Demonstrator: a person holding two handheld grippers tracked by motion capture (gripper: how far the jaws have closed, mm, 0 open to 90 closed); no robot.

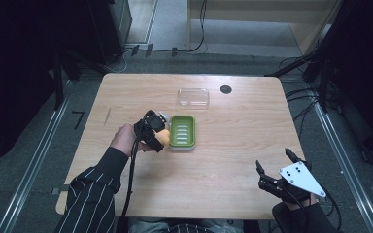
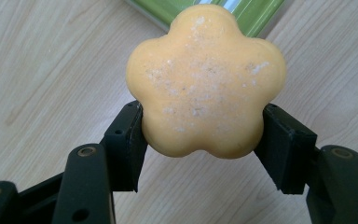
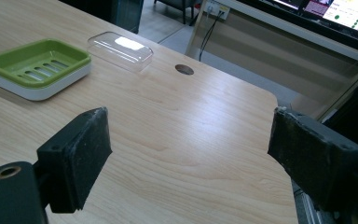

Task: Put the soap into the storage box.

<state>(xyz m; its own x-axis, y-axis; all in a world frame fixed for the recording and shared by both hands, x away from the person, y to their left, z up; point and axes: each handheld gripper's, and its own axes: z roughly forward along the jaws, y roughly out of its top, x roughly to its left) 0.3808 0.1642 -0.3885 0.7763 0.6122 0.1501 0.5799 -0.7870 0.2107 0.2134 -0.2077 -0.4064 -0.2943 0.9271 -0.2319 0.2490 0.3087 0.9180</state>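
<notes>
The left tool is clenched on an orange flower-shaped soap. In the left gripper view the two black pads are pressed against the lower lobes of the soap, one on each side, and the flat speckled face of the soap is turned toward the camera. The soap is held above the wooden desk, and a corner of the green soap dish is seen just behind its upper edge.

In the high view the left tool is seen just beside the left edge of the green soap dish, with the soap between the tool and the dish. Whether the soap touches the dish rim cannot be told from this distance; it seems to be slightly apart. The dish is placed near the middle of the desk, and its slotted inner tray is seen.

A clear plastic lid is laid behind the dish, apart from it, and a small dark round hole is found in the desk just to the right of the lid.

The right tool is held at the near right corner of the desk, well apart from the dish. Its jaws are released and stand wide, with nothing between them.
</notes>
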